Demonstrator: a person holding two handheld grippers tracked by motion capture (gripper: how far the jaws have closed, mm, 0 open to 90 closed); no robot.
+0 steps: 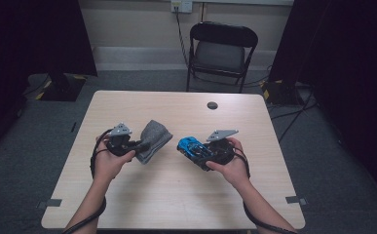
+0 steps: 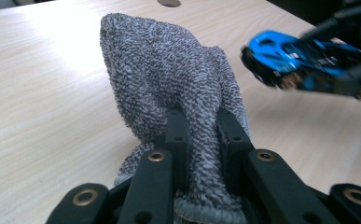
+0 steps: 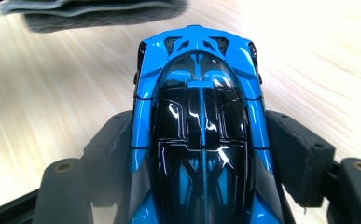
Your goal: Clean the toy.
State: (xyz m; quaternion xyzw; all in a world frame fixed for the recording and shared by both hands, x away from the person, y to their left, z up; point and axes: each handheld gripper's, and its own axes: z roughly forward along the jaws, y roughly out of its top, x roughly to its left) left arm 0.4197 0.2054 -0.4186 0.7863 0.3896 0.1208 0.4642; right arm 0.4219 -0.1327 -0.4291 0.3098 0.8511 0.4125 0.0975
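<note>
Looking down from the high view, a pale wooden tabletop [image 1: 176,195] carries the work, with a black folding chair [image 1: 221,51] standing beyond its far edge. The left hand-held gripper [image 1: 138,145] is closed on a grey knitted terry sock [image 1: 153,140], which stands up off the wood just left of centre. The right hand-held gripper [image 1: 196,152] clamps a glossy blue and black toy sports car [image 1: 192,147] right of centre, lifted and tilted, its end pointing toward the sock. The two things sit near each other but apart.

From the left gripper view, the jaws pinch tight on a fold of the sock [image 2: 178,84] near its cuff, so the rest of the fabric rises ahead of them like a tent. The toy car [image 2: 304,63] hangs in the air off to the right, a little blurred.

From the right gripper view, the jaws stand fairly wide and press on both flanks of the car [image 3: 199,130]; the sock [image 3: 94,11] lies across the far edge.

Both things are picked up, so the grasping seems done. If the car is meant to go into the sock, that step is not yet begun: the sock's mouth looks pinched rather than held open.
</note>
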